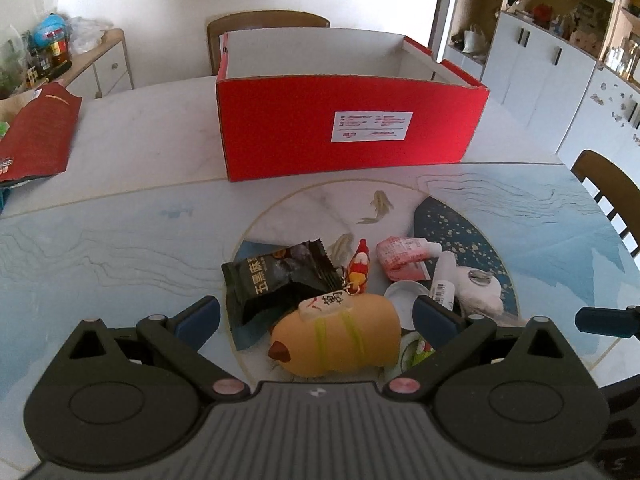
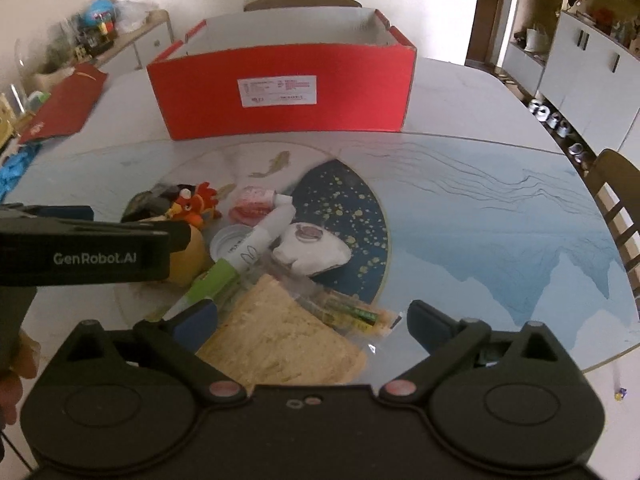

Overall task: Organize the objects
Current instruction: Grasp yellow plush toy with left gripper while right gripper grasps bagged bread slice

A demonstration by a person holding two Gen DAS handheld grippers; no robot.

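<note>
A pile of small items lies on the round table in front of an open red box. My left gripper is open, its pads standing either side of a yellow squishy bread toy without touching it. Beside the toy are a black snack packet, a red rooster keychain, a pink tube and a white bottle. My right gripper is open over a wrapped sandwich, pads apart from it. A green-and-white tube and a white lump lie just beyond.
A red paper bag lies at the table's left. Wooden chairs stand behind the box and at the right edge. A cluttered sideboard is at the far left and white cabinets at the right. A hand holds the left gripper.
</note>
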